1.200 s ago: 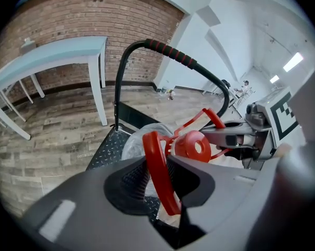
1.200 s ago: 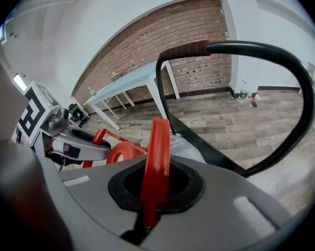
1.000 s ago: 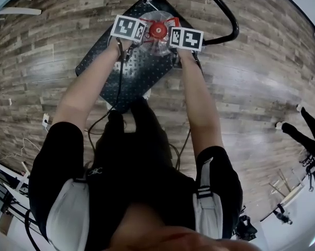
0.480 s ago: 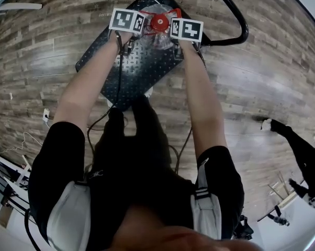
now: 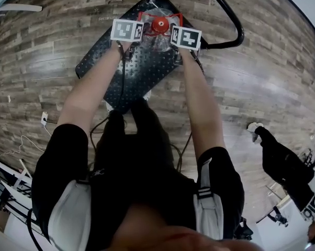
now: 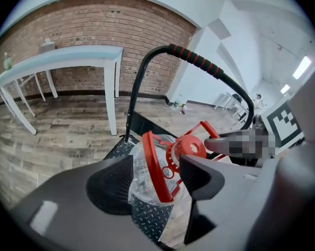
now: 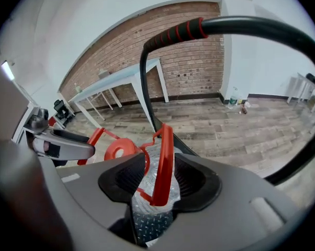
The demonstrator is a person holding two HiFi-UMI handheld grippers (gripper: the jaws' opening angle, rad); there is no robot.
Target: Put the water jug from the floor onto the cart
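Two tools at the jug, one on each side. The water jug (image 5: 160, 38) stands upright on the dimpled black deck of the cart (image 5: 108, 61), toward the end where the push handle (image 5: 228, 20) rises, and it is off the floor (image 5: 262, 88) altogether. Left tool (image 6: 156, 178): the jaws have just been opening and now stand wide. One red strap of the jug's carry handle (image 6: 154, 166) runs up between the pads with a gap to each, so nothing is gripped. Right tool (image 7: 160, 179): the jaws have likewise just been opening. The opposite red strap stands between its pads, close to both but with a gap on either side, so it is let go, not clamped. In the head view the red cap (image 5: 158, 25) sits between the two marker cubes. Judgement: the set-down looks done and the step in hand is the release, so the task is all but finished. Next move, as I read it: draw both tools back along the line of their jaws, up and away from the straps, keeping each strap centred in its gap until the pads are clear. Risk: a pad hooking a strap on the way out could drag or tip the jug. The body looks clear, thin-walled and crinkled. The fill level cannot be told, so the jug may be light and shift easily. Worth checking that it stands settled on the deck once the tools are away.
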